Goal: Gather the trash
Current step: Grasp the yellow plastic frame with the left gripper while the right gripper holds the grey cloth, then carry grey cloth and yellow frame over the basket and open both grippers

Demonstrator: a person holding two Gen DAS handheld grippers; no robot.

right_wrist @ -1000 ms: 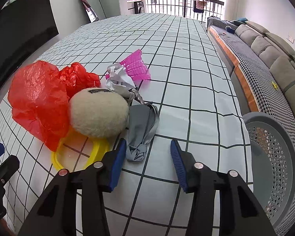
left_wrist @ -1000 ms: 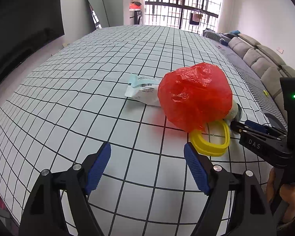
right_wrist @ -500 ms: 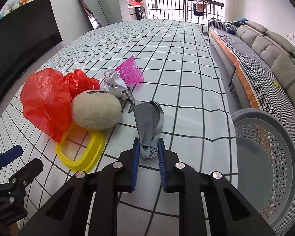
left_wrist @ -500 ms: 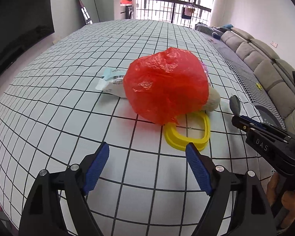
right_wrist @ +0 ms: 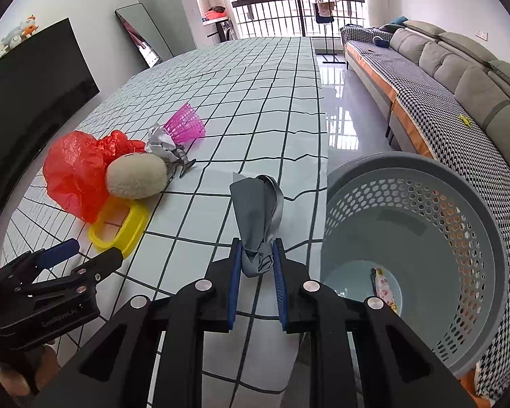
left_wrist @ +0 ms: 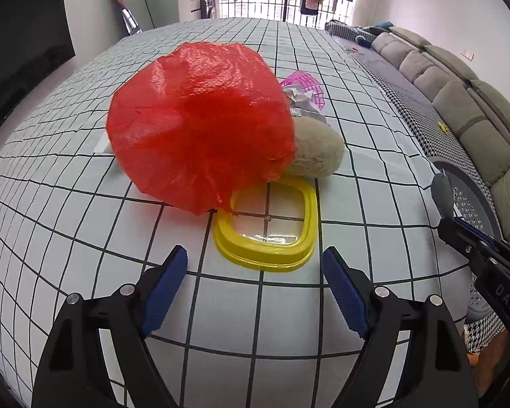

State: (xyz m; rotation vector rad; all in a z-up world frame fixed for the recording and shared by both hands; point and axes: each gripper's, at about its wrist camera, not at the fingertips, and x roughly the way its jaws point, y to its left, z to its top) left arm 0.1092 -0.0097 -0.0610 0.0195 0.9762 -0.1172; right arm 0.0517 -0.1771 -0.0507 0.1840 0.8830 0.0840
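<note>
My right gripper (right_wrist: 256,267) is shut on a crumpled grey bag (right_wrist: 255,214) and holds it above the table's right edge, beside the grey perforated basket (right_wrist: 425,183); a wrapper (right_wrist: 382,284) lies at the basket's bottom. My left gripper (left_wrist: 255,278) is open and empty, just in front of a yellow plastic lid (left_wrist: 267,224). Behind the lid lie a red plastic bag (left_wrist: 200,119) and a beige fuzzy ball (left_wrist: 318,151). The right gripper with the grey bag (left_wrist: 442,193) also shows in the left wrist view.
Crumpled silver foil (right_wrist: 159,139) and a pink mesh piece (right_wrist: 185,125) lie behind the ball on the checked tablecloth (right_wrist: 255,78). A sofa (right_wrist: 459,78) runs along the right; a dark TV (right_wrist: 30,78) stands left.
My right gripper closed on the grey bag, lifted it and carried it right toward the basket. My left gripper moved closer to the yellow lid and stayed open.
</note>
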